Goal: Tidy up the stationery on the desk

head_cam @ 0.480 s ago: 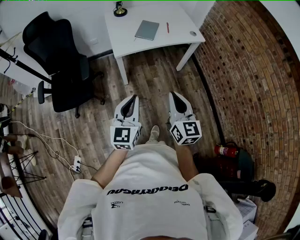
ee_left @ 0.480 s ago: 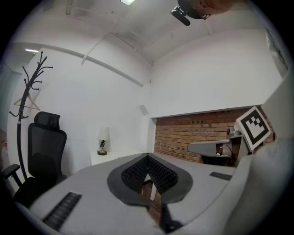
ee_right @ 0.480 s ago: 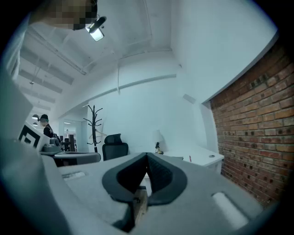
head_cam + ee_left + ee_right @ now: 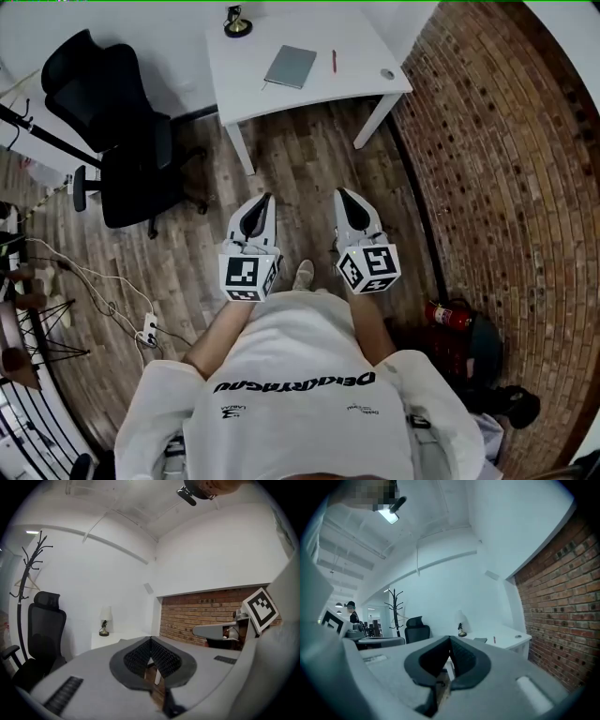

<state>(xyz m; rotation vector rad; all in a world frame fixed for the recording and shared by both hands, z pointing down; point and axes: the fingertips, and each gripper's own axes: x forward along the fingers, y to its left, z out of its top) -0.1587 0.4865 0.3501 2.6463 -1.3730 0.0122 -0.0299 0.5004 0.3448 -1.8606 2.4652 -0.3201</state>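
Little has changed since a moment ago: the left hand-held gripper point(image 4: 268, 196) and right hand-held gripper point(image 4: 341, 193), both clenched empty, face the white surface point(image 4: 309, 94) bearing a grey notebook point(image 4: 291, 67) and red pen point(image 4: 334, 61) by a brick wall point(image 4: 497, 169).

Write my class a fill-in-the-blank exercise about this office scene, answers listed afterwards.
In the head view, the red pen lies to the ___ of the grey notebook on the white desk.
The office chair is ___ in colour.
The left hand-held gripper and right hand-held gripper both have their jaws ___.
Answers: right; black; shut.
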